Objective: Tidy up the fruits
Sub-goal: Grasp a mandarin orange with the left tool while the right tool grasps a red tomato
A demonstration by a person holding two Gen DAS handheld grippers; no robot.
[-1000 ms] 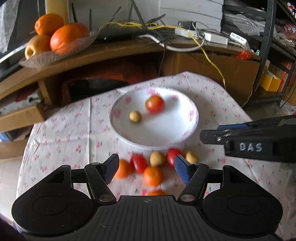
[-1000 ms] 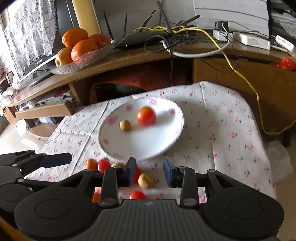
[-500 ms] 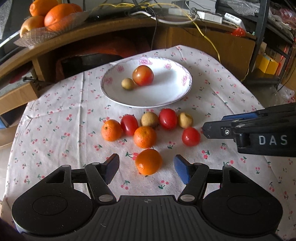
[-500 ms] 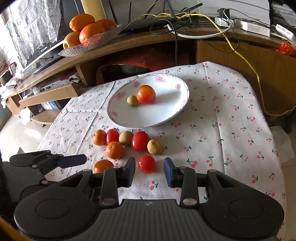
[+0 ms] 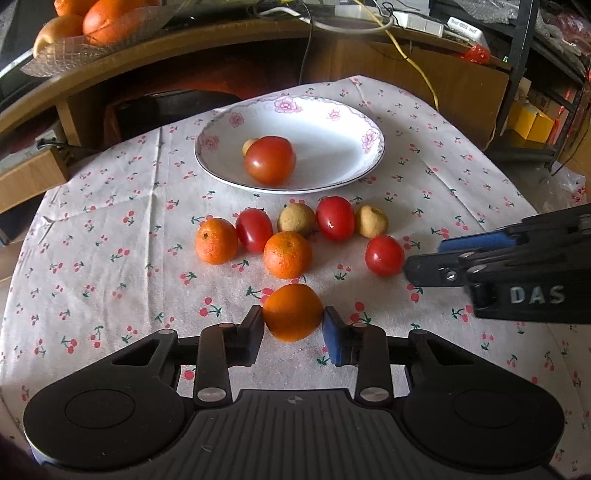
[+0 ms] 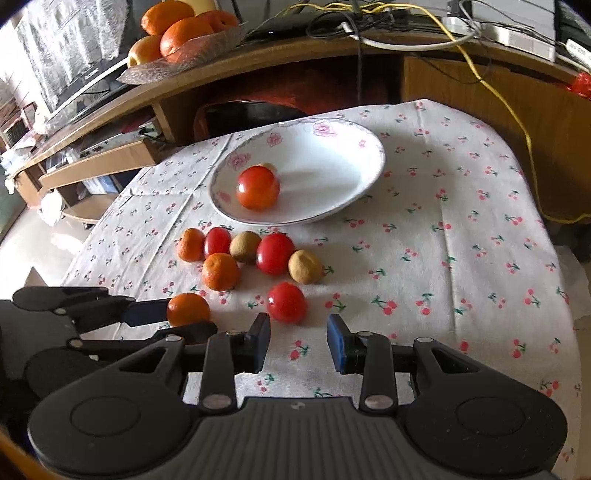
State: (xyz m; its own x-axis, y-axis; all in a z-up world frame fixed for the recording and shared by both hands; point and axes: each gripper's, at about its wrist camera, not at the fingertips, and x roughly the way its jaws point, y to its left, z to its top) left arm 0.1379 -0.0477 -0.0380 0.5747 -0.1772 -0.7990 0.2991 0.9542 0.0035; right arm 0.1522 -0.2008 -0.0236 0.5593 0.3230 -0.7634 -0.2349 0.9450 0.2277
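My left gripper [image 5: 293, 319] is shut on a small orange tangerine [image 5: 293, 312] near the front of the cherry-print tablecloth; its pads press both sides of the fruit. The same tangerine [image 6: 188, 309] shows in the right wrist view. Beyond it lie two more tangerines [image 5: 287, 254], three red tomatoes [image 5: 384, 254] and two brown fruits [image 5: 296, 219] in a loose cluster. The white floral plate [image 5: 332, 147] behind them holds a large tomato [image 5: 270, 160] and a small brown fruit [image 5: 249, 144]. My right gripper [image 6: 298, 326] is open, just short of the nearest tomato [image 6: 286, 302].
A glass dish of large oranges [image 6: 177, 33] sits on the curved wooden shelf [image 5: 221, 44] behind the table. Cables and a power strip [image 5: 417, 22] run along the shelf. A yellow box [image 5: 532, 120] stands on the floor to the right. The tablecloth drops off at both sides.
Both grippers have come down and forward to the fruit cluster. My left gripper has shut on the front tangerine. The right gripper is still open, now nearer the front tomato.
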